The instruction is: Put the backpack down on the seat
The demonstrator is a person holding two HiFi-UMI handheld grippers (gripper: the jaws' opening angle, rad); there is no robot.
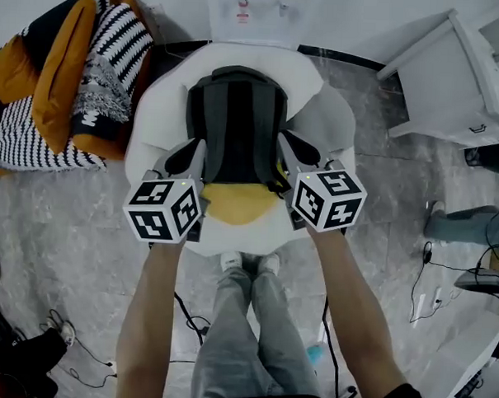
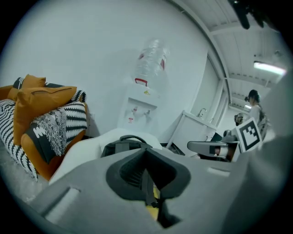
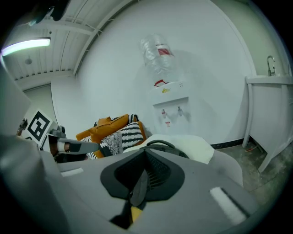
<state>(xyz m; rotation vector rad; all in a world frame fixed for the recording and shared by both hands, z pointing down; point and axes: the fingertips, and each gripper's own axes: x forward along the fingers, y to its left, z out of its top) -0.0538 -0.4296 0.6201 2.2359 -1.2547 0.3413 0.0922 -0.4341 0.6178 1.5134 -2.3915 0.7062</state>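
1. While gripped from both sides, the backpack hangs over the middle of the white seat.
2. Left gripper: jaws pressed on the left strap.
3. Right gripper: jaws pinching the right strap.

Readable text: none in any view.
Sticker on the water dispenser: red and white, print too small to read.
Bottle on top of the dispenser: red label, letters blurred.
Marker cubes: only black-and-white square patterns, no letters.
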